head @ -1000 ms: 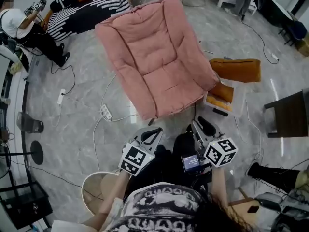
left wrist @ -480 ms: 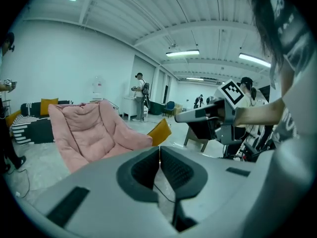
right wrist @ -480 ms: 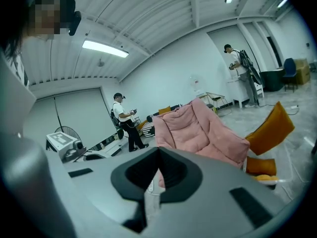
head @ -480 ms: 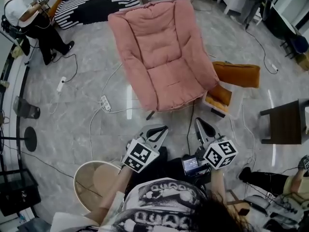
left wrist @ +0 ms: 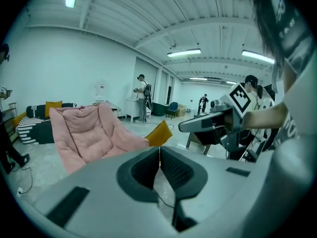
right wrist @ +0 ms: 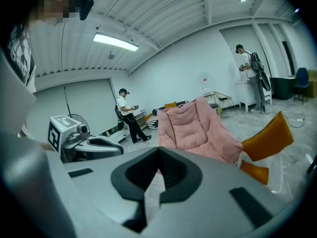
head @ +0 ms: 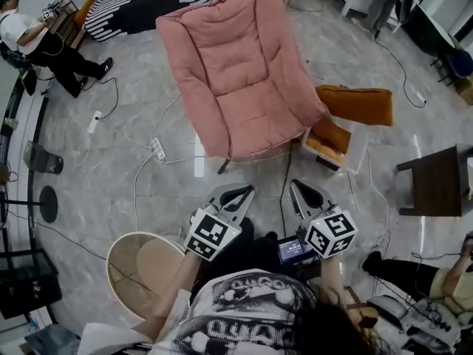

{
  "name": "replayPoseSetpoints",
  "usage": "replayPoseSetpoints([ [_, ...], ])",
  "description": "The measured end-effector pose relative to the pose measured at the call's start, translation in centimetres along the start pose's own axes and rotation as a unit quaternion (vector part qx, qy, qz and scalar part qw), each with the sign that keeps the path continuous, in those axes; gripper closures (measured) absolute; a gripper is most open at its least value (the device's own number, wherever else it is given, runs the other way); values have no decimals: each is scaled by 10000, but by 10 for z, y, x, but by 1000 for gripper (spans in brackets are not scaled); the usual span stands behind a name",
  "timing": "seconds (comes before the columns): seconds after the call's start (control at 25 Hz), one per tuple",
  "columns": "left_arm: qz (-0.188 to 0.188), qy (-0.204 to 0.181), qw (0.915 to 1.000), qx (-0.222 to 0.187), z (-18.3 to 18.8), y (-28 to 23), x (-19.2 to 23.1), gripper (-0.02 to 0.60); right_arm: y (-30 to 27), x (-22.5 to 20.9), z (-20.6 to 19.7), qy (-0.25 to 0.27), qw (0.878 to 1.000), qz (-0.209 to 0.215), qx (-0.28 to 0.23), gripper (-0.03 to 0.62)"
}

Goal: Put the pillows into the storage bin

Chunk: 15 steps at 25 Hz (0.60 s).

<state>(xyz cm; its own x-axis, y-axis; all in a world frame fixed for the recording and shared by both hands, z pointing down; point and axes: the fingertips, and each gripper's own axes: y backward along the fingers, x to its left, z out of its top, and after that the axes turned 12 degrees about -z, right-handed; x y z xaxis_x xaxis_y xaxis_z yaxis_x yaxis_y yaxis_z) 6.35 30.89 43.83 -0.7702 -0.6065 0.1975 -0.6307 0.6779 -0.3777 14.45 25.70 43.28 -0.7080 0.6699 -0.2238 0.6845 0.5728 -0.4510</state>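
An orange pillow (head: 355, 103) leans over the far rim of a clear storage bin (head: 353, 156) on the floor right of a pink lounge chair (head: 236, 72). A second orange pillow (head: 329, 135) lies inside the bin. My left gripper (head: 236, 196) and right gripper (head: 304, 193) hover side by side close to my body, well short of the bin. In the left gripper view the gripper (left wrist: 159, 148) is shut and empty, aimed at the pillow (left wrist: 159, 133). The right gripper (right wrist: 158, 150) in its own view is likewise shut on nothing, with both pillows (right wrist: 267, 135) to its right.
A power strip (head: 157, 150) and cables trail over the grey floor in front of the chair. A round wicker stool (head: 140, 268) stands at my left, a dark table (head: 436, 180) at the right. A person (head: 37, 39) stands far left by a striped sofa (head: 148, 2).
The head view has swung a little, so the chair and bin sit slightly higher and further left. Both grippers stay low near my body, holding nothing.
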Motion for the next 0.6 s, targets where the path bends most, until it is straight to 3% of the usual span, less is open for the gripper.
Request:
replayPoseSetpoints([
  [0.28, 178, 73, 9998, 73, 2, -20, -47, 568, 30, -18, -13, 262, 9993, 248, 49, 595],
  [0.6, 410, 7, 9991, 58, 5, -27, -74, 568, 51, -27, -20, 452, 9977, 508, 51, 595],
])
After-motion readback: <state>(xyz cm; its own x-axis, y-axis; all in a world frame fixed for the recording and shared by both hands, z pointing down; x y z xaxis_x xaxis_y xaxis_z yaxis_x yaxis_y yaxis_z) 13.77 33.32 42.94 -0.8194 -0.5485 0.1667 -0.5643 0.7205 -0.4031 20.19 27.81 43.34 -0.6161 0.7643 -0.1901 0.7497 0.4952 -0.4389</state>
